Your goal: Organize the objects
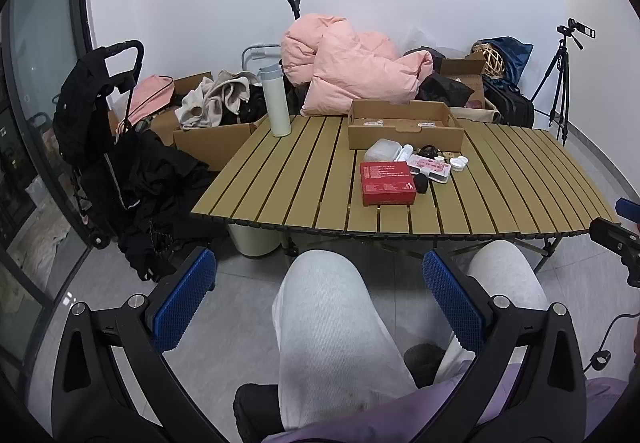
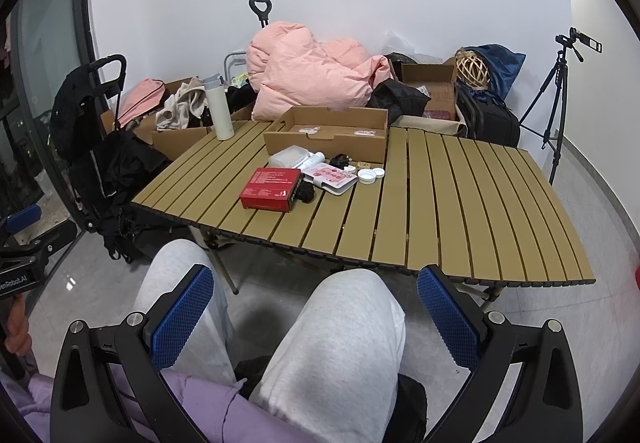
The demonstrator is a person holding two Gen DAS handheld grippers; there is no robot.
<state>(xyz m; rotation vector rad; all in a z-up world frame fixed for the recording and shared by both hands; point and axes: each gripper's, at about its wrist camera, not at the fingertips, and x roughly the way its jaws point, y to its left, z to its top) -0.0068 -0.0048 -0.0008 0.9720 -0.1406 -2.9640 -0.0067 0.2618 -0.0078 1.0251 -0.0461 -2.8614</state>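
Note:
A red box (image 1: 386, 182) (image 2: 272, 189) lies on the slatted table (image 1: 280, 179) (image 2: 460, 211). Behind it sit a clear plastic container (image 1: 382, 150) (image 2: 289, 156), a pink card packet (image 1: 430, 165) (image 2: 334, 176), a white cap (image 1: 459, 163) (image 2: 371, 174) and small black items (image 1: 421, 182) (image 2: 306, 192). An open cardboard tray (image 1: 404, 123) (image 2: 328, 131) stands farther back. My left gripper (image 1: 318, 307) hovers open over a person's knees in grey trousers, short of the table. My right gripper (image 2: 314, 317) is open too, also above the knees. Neither holds anything.
A white bottle (image 1: 275, 99) (image 2: 218, 107) stands at the table's far left corner. Pink bedding (image 1: 352, 63) (image 2: 304, 71), cardboard boxes and clothes crowd the floor behind. A black cart (image 1: 100, 131) stands left; a tripod (image 1: 560, 75) (image 2: 556, 91) stands right.

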